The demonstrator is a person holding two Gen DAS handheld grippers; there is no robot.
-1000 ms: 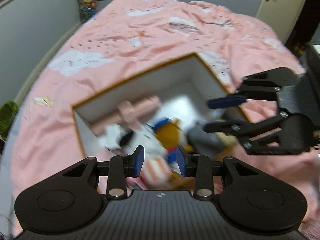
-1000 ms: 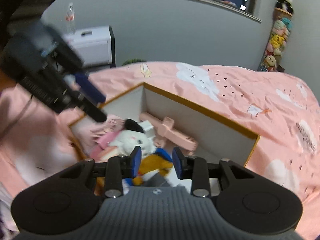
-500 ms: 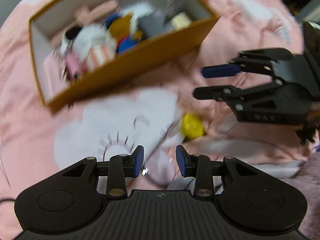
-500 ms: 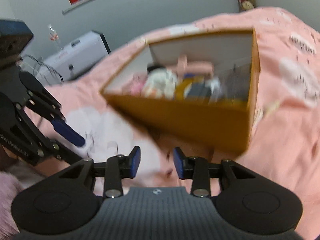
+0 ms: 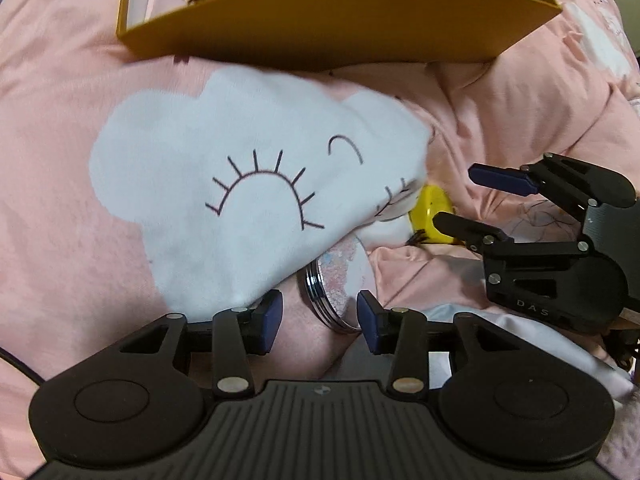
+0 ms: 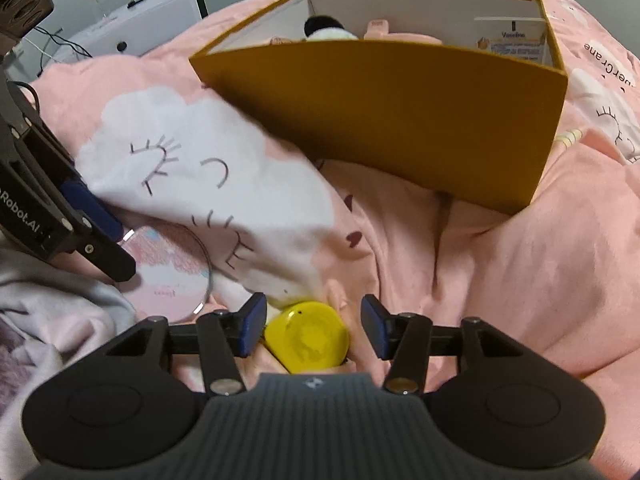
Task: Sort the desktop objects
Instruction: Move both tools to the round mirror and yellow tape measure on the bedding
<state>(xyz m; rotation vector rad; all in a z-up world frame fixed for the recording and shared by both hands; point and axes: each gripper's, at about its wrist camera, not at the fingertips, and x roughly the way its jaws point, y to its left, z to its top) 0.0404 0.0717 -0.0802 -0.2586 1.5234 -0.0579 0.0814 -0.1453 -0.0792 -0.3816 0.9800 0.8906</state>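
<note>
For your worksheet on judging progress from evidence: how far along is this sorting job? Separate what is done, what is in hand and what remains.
Done: several toys already lie in the orange box. In hand: nothing is gripped yet; the left gripper, jaws just opening, straddles the round pink compact, and the right gripper, also opening, straddles the yellow object. Left: gripping both and boxing them.

"DAS" is read in pale letters on the black body of the right gripper [image 5: 460, 204], seen from the left wrist. "Robot.AI" is printed in white on the body of the left gripper [image 6: 106, 236], seen from the right wrist. "Vaseline" heads a white package [image 6: 516, 42] inside the orange box [image 6: 400, 108]; its smaller print is illegible. The partial word "erCrane" is printed on the pink bedspread [image 6: 604, 66].
</note>
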